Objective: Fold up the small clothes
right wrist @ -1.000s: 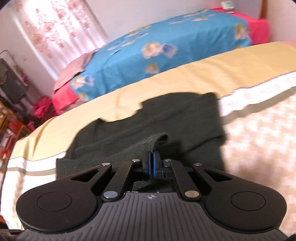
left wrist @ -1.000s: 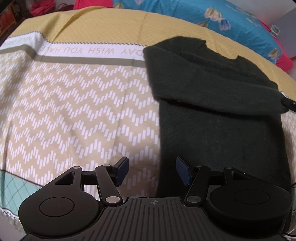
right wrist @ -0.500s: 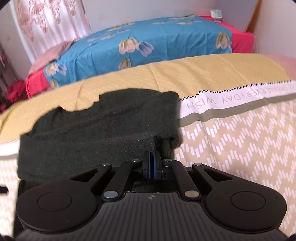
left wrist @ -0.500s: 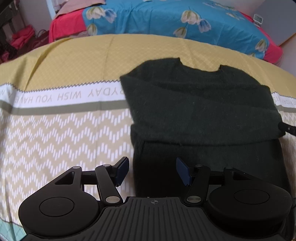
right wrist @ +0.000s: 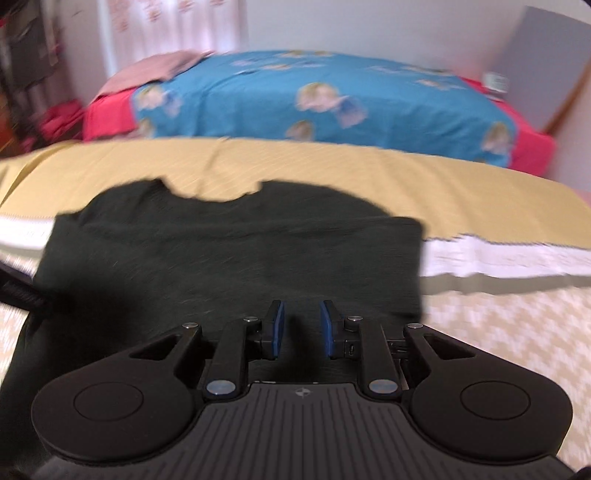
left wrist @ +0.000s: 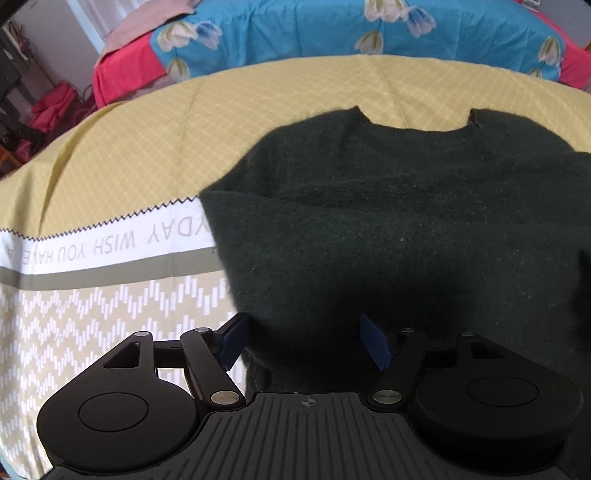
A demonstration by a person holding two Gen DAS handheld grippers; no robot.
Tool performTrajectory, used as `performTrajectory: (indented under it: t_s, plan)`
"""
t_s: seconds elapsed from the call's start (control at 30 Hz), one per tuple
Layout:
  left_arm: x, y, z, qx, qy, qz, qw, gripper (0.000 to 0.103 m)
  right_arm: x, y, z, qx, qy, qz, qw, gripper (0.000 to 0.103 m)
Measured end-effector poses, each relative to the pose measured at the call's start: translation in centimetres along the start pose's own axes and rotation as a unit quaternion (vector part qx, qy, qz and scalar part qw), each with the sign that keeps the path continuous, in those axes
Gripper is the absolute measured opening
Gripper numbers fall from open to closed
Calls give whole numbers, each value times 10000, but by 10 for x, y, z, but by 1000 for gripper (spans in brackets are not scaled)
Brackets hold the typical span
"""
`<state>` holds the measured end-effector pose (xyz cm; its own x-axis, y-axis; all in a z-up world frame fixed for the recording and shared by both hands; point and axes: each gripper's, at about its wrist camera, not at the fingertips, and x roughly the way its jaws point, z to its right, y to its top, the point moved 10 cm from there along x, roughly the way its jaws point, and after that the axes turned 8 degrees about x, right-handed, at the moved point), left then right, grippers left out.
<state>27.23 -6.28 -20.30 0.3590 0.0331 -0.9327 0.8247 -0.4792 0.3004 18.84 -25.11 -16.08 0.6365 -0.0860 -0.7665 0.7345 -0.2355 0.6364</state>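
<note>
On top of the yellow bed cover with white zigzags (left wrist: 110, 302) lies the dark green fuzzy sweater (left wrist: 388, 229), flat, with its neck hole pointing away toward the blue flowery blanket (left wrist: 332, 33) on the red bed (right wrist: 532, 147) behind. Just above the sweater's near edge hangs the left gripper (left wrist: 306, 341), its blue pads (left wrist: 375, 347) spread wide with nothing between them. Over the sweater's near part hangs the right gripper (right wrist: 298, 328), its blue pads a little apart and holding nothing.
</note>
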Motion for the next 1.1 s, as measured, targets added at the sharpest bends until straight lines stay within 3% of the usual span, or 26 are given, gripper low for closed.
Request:
performTrajectory:
  t_s: [0.17,0.37,0.47,0.53,0.67,0.73,0.83,0.93,1.1]
  plan:
    - [16,2,0,65,122,-108,9998,103,30,-13,5,-289,-91,-560,9980,24]
    - [17,2,-3,36,33,-113,9999,103,22,-2,41,309,-706,-264,9967,23]
    - [14,3,-3,15,4,-103,9999,103,10,3,33,263,-717,15,9971,38]
    - [8,4,-2,-29,-73,-44,10000,103,5,3,22,171,-458,65,9988,42]
    - [2,4,3,63,-138,23,9999,103,13,-12,9,-5,-125,-358,9993,53]
    - [9,-1,4,208,0,-121,9997,103,19,-13,19,-50,-548,-538,9970,51]
    - [11,-7,0,231,91,-224,9994,103,9,-4,36,207,-948,-316,9948,52]
    - [7,-9,-1,191,92,-256,9994,103,-1,2,37,377,-850,-217,9954,56]
    - [-7,-15,5,184,-49,-237,9995,103,-17,-4,13,138,-563,-132,9982,60]
